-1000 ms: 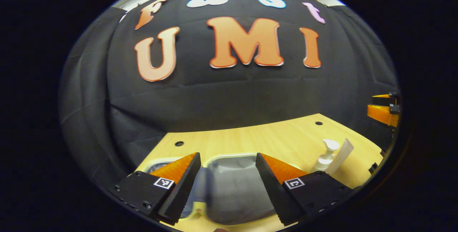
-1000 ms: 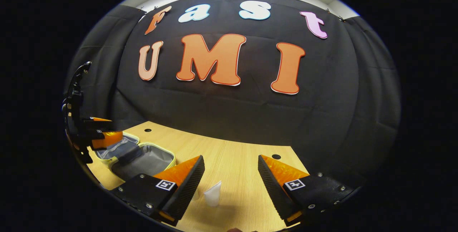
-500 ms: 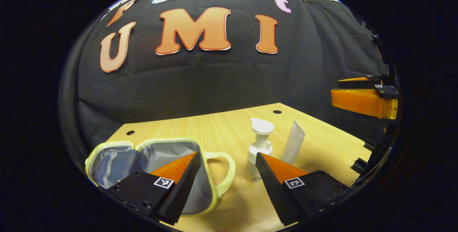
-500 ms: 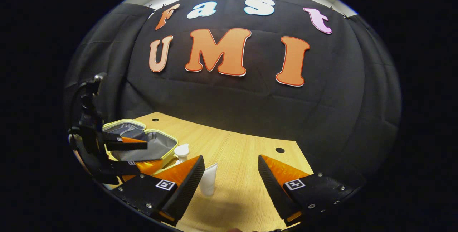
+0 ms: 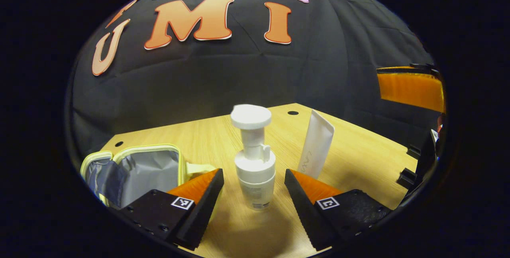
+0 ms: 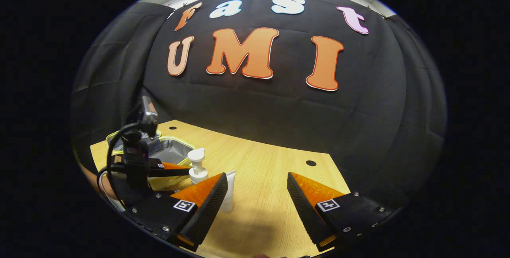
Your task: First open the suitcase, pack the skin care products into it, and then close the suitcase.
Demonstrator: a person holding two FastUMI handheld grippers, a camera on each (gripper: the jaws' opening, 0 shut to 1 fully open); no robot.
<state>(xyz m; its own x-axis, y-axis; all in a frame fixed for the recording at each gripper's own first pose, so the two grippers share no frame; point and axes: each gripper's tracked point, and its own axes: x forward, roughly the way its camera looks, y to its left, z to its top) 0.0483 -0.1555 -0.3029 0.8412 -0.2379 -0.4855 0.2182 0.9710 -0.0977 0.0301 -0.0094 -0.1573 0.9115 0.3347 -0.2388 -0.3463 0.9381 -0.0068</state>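
Since a second ago the left tool has swung from above the open suitcase over to the pump bottle, which now stands upright on the desk between its two fingers. Its jaws are spread wide and neither finger touches the bottle. Half a second ago the bottle sat farther off, just ahead of the right-hand finger; now it is centred in the gap.

In the left gripper view the suitcase lies open on the desk at the lower left, its grey lining showing inside a pale yellow-green rim, with its handle next to the left finger. A white tube stands on its cap just behind and to the right of the bottle, leaning a little. Part of the right tool shows at the far right edge, well apart from the products.

In the right gripper view the right tool hangs over the desk with its jaws wide and nothing between them. The tube shows partly behind its left finger, the bottle beyond it, and the left tool reaches in around the bottle from the left, in front of the open suitcase.
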